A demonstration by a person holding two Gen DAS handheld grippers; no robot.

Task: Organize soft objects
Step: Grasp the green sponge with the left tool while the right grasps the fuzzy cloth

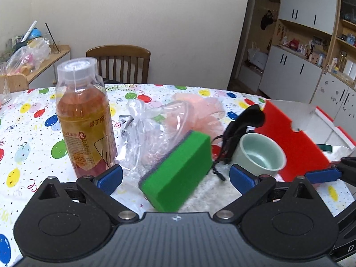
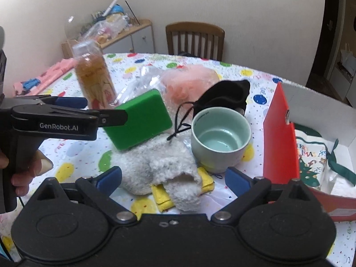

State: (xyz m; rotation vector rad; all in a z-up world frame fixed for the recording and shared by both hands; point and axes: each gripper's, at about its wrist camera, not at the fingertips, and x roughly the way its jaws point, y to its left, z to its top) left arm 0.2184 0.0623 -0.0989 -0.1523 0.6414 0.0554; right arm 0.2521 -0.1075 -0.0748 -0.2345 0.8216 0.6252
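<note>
Clearly we are mid-pick on the green sponge (image 2: 138,120): it sits tilted on the fluffy white cloth (image 2: 160,166), between the amber drink bottle (image 1: 83,120) and the pale green cup (image 2: 220,138). Our left gripper (image 1: 175,175) has its fingers spread wide with the sponge between them but not touched — the right-wrist view shows one fingertip just at the sponge's left edge. Our right gripper (image 2: 173,178) is likewise wide apart, holding nothing, poised above the white cloth. Next, we judge, the left fingers must close squarely across the sponge (it will compress, so a firm squeeze) and carry it rightward into the red-and-white box (image 2: 280,133) — clearing the cup on the way.
</note>
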